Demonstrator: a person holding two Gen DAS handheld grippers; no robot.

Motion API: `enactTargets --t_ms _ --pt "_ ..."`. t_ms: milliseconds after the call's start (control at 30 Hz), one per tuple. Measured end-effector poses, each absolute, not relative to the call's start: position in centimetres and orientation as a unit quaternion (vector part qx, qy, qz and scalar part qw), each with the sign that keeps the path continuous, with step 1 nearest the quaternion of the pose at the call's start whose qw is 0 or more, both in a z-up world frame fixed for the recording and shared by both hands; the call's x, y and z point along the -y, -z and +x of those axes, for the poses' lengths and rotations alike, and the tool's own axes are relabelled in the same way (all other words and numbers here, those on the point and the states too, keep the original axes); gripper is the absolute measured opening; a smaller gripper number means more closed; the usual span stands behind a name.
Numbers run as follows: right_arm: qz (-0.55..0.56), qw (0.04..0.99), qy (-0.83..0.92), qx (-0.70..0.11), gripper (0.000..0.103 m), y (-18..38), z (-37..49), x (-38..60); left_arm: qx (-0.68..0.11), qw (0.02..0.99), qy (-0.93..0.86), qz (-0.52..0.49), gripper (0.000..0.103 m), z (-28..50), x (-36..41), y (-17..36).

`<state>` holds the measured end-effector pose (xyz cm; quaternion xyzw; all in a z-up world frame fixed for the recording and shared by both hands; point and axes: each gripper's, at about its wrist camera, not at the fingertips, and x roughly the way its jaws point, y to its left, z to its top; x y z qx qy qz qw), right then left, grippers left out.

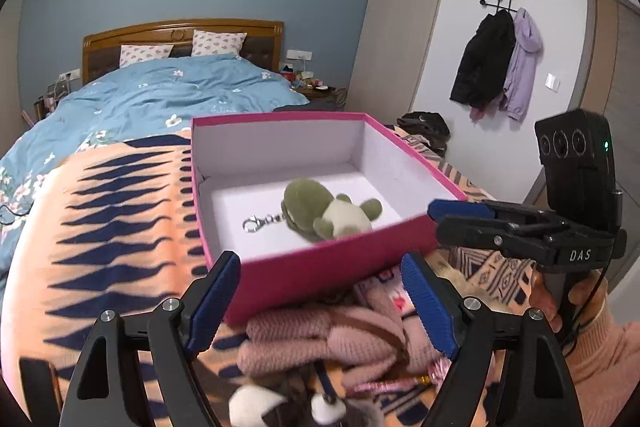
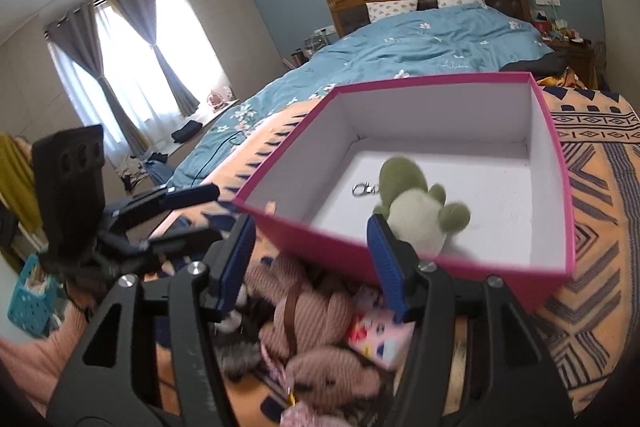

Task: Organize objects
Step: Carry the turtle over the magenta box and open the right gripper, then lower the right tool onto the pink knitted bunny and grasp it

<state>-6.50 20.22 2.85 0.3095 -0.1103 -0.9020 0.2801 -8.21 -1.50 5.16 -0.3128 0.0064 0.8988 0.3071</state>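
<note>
A pink box (image 1: 320, 267) with a white inside stands on an orange patterned blanket (image 1: 100, 247). A green and cream plush turtle keychain (image 1: 328, 211) lies in it; it shows in the right wrist view too (image 2: 416, 211). My left gripper (image 1: 320, 303) is open and empty, just short of the box's (image 2: 556, 187) near wall, above a pink knitted plush (image 1: 320, 343). My right gripper (image 2: 312, 259) is open and empty at the box's near edge, over the pink plush (image 2: 312, 323). In the left wrist view it (image 1: 436, 217) appears nearly closed beside the box's right corner.
A pile of small toys lies in front of the box: a white furry piece (image 1: 256, 407), a pink patterned item (image 2: 380, 339). The bed with a blue duvet (image 1: 160, 95) stretches behind. Coats (image 1: 496, 63) hang on the right wall. A blue basket (image 2: 28, 299) stands on the floor.
</note>
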Motion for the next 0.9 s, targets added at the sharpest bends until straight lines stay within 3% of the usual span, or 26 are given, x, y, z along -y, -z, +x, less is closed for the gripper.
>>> enactTargets --t_ms 367,900 --pt "0.365 0.281 0.884 0.078 0.060 2.2 -1.2 -19.9 -0.023 0.310 -0.886 -0.344 0.084 -5.7 0.8 -2.1" --pt "0.399 0.220 0.889 0.035 0.060 5.7 -1.7 -18.3 -0.042 0.301 -0.879 -0.368 0.084 -5.5 -0.3 -0.1"
